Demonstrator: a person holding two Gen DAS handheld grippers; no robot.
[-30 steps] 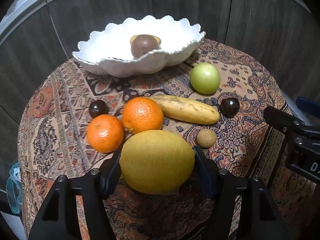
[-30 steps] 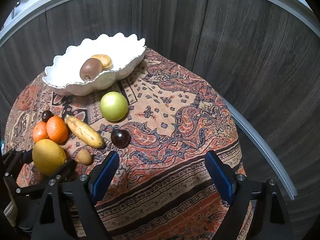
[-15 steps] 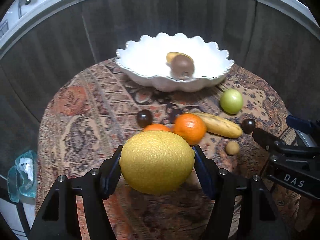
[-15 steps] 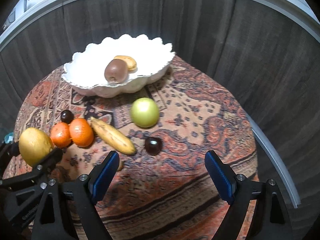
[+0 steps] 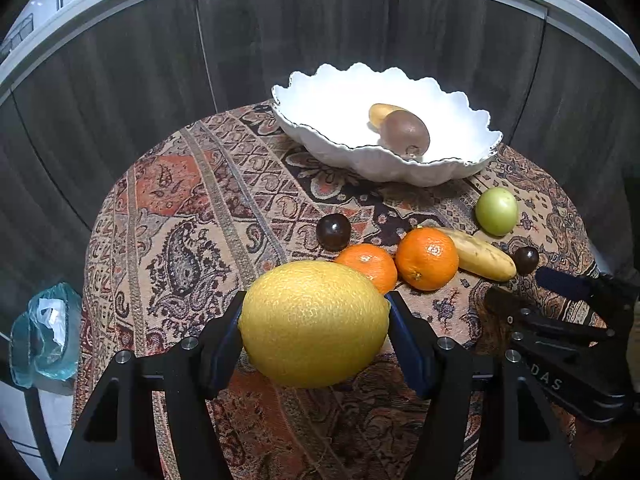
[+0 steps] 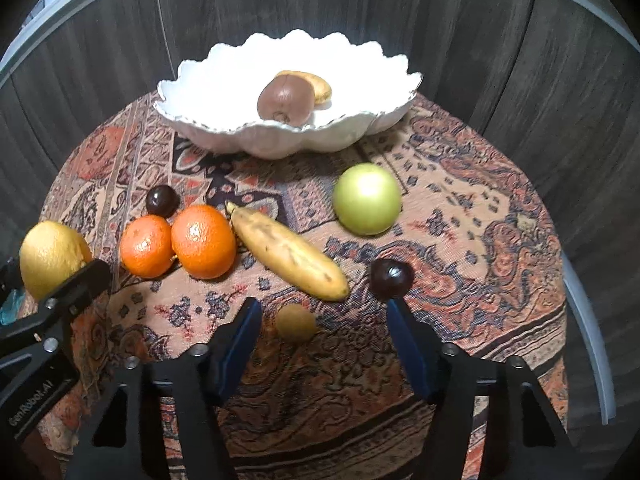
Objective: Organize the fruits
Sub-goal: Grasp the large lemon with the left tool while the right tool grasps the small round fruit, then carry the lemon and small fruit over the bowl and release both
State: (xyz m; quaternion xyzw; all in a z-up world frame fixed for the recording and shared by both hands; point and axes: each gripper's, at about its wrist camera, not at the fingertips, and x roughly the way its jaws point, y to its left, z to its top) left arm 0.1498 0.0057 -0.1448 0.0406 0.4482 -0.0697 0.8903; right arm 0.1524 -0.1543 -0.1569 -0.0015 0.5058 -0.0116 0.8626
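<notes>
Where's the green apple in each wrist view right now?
Left wrist: green apple at right, below the white bowl's right end.
Right wrist: green apple right of centre, below the bowl.
Shared landmark: the banana beside it.

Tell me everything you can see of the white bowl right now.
The white bowl is wide and shallow, glossy like ceramic, with a wavy scalloped rim that looks thinly edged in a darker line. It stands upright at the far side of the patterned tablecloth, in front of dark wood panelling. Inside lie two fruits close together: a brown kiwi nearest the cameras and a yellowish fruit partly hidden behind it. Neither gripper touches it.
</notes>
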